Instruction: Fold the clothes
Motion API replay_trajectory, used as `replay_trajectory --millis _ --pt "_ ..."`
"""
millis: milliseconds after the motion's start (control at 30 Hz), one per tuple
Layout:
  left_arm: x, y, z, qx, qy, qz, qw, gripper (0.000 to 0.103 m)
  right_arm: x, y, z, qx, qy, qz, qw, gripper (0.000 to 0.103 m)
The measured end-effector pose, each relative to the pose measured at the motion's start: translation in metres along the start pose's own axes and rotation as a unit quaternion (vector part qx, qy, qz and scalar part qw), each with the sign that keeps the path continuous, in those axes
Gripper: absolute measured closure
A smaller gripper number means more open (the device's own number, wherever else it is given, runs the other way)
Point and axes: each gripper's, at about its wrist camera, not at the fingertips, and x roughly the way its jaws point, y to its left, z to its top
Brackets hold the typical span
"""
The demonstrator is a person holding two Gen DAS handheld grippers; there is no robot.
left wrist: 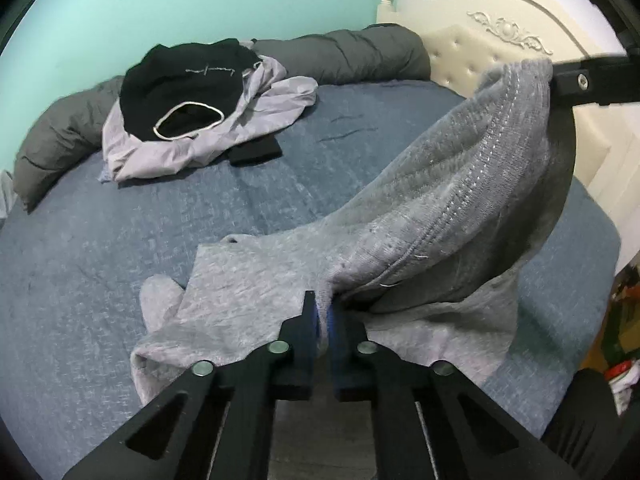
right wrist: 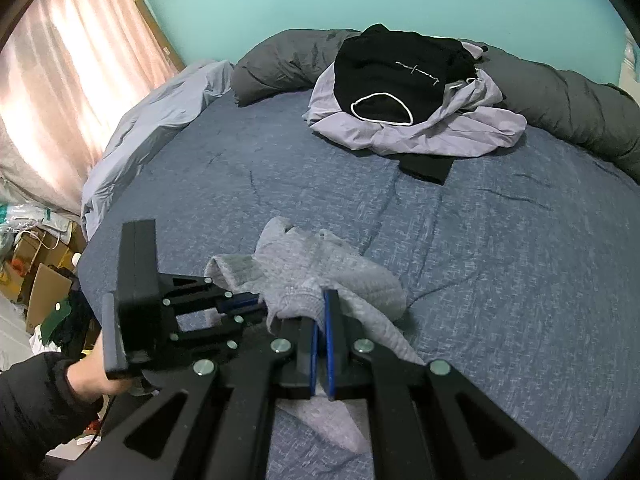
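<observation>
On the bed (right wrist: 500,260), covered by a blue quilted spread with a woven, heathered look, one grey knit garment (left wrist: 420,220) lies near the front edge, soft and fuzzy, with a ribbed band and a line of pale stitching along its hem. Two grippers hold it. The left gripper (left wrist: 325,312) has its blue-padded jaws pressed together on a bunched edge of the grey knit, and from there the cloth rises in a taut curve up to the right gripper (left wrist: 560,76) at the upper right of the left wrist view. In the right wrist view the right gripper (right wrist: 322,312) is likewise pinched shut on a gathered fold of the same garment, with the left gripper (right wrist: 256,304) just beside it, held by a hand (right wrist: 86,380) in a dark sleeve. Farther back sits one pile of two more clothes: a black top (right wrist: 400,68) with a white-edged neck opening, on a smooth, crumpled lilac garment (right wrist: 452,136). One long, puffy dark grey bolster (left wrist: 344,56) curves along the far side. A cream headboard (left wrist: 500,28), tufted and carved, stands at the right.
</observation>
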Motion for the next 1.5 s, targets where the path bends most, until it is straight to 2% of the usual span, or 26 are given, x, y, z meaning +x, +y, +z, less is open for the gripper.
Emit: replay_trajectory --millis 200,267,300,333,400,533,667,833,1000,1067,1100,1133,1267,1367,1500 --pt "-0.005 0.028 0.013 -0.034 -0.011 0.001 0.9994 0.1 0.007 -0.02 -0.005 0.024 -0.011 -0.018 1.0 0.096" --pt "-0.005 0.034 0.018 -0.037 -0.01 0.008 0.9993 0.1 0.009 -0.026 -0.008 0.028 -0.014 -0.028 0.999 0.083" --pt "-0.004 0.038 0.02 -0.041 -0.008 0.009 0.9991 0.1 0.01 -0.029 -0.01 0.029 -0.015 -0.035 0.999 0.064" --pt "-0.003 0.043 0.022 -0.045 -0.006 0.011 0.9989 0.1 0.01 -0.033 -0.014 0.033 -0.018 -0.037 0.999 0.053" --pt "-0.002 0.052 0.027 -0.053 -0.003 0.014 0.9985 0.1 0.008 -0.044 -0.02 0.047 -0.025 -0.041 0.998 0.05" --pt "0.0 0.066 0.034 -0.067 0.001 0.018 0.9976 0.1 0.009 -0.059 -0.047 0.055 -0.023 -0.032 0.998 0.05" --pt "-0.001 0.074 0.037 -0.072 0.001 0.022 0.9972 0.1 0.022 -0.056 -0.075 0.032 0.0 -0.021 0.999 0.05" --pt "-0.004 0.078 0.038 -0.068 0.001 0.024 0.9974 0.1 0.051 -0.049 -0.1 0.013 0.03 -0.027 0.999 0.05" --pt "-0.008 0.081 0.035 -0.065 0.001 0.028 0.9975 0.1 0.066 -0.054 -0.102 0.026 0.034 -0.029 0.999 0.05" --pt "-0.008 0.085 0.034 -0.068 0.001 0.03 0.9972 0.1 0.069 -0.057 -0.102 0.036 0.03 -0.02 0.999 0.057" --pt "-0.009 0.088 0.033 -0.07 0.001 0.031 0.9971 0.1 0.07 -0.058 -0.102 0.042 0.029 -0.014 0.999 0.067" --pt "-0.009 0.091 0.032 -0.073 0.001 0.031 0.9968 0.1 0.072 -0.059 -0.103 0.046 0.029 0.005 0.999 0.072" --pt "-0.009 0.102 0.028 -0.084 -0.001 0.031 0.996 0.1 0.071 -0.057 -0.104 0.038 0.028 0.025 0.999 0.072" --pt "-0.008 0.105 0.023 -0.083 -0.001 0.03 0.9961 0.1 0.058 -0.072 -0.097 0.053 -0.009 0.028 0.998 0.072" --pt "-0.008 0.103 0.019 -0.077 -0.006 0.03 0.9965 0.1 0.049 -0.09 -0.076 0.063 -0.036 -0.014 0.997 0.071"
